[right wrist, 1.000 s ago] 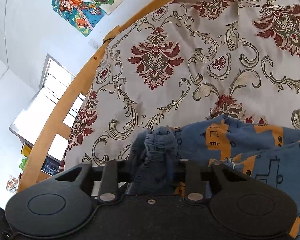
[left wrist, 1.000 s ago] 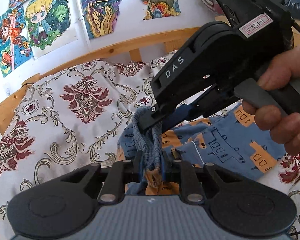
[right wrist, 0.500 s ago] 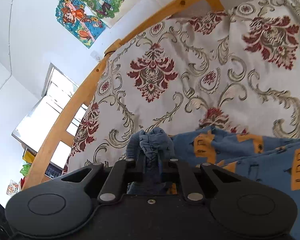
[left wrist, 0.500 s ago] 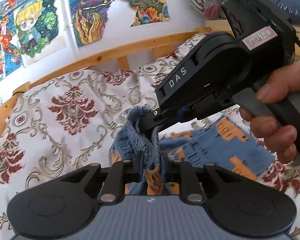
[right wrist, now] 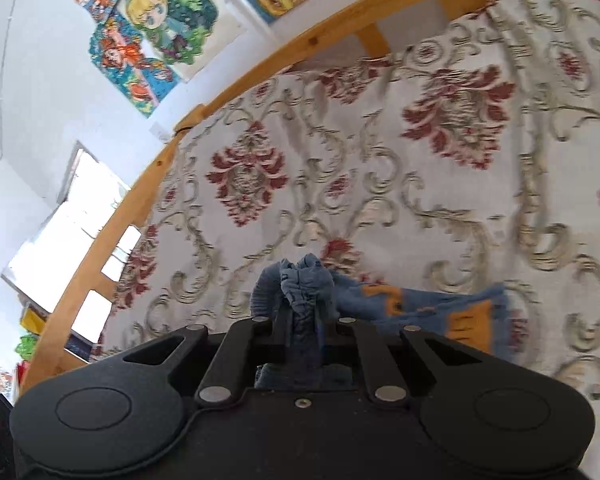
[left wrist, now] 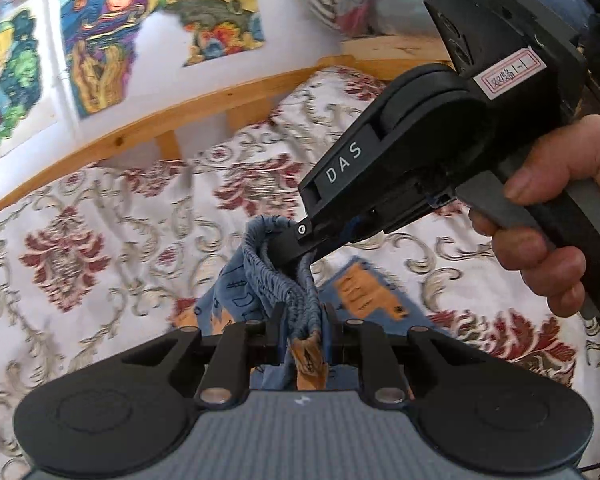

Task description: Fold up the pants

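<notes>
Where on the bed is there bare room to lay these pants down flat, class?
Free: the floral bedspread between the wooden rail and the pants. Crowded: the near middle, where the left gripper and right gripper both pinch the bunched waistband close together.

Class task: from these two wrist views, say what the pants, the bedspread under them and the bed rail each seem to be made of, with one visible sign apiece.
Pants: soft knit, likely cotton; the gathered waistband bunches limply.
Bedspread: apparently woven, matte; the floral pattern looks textured.
Bed rail: wood, lightly varnished; grain and knots show.
</notes>
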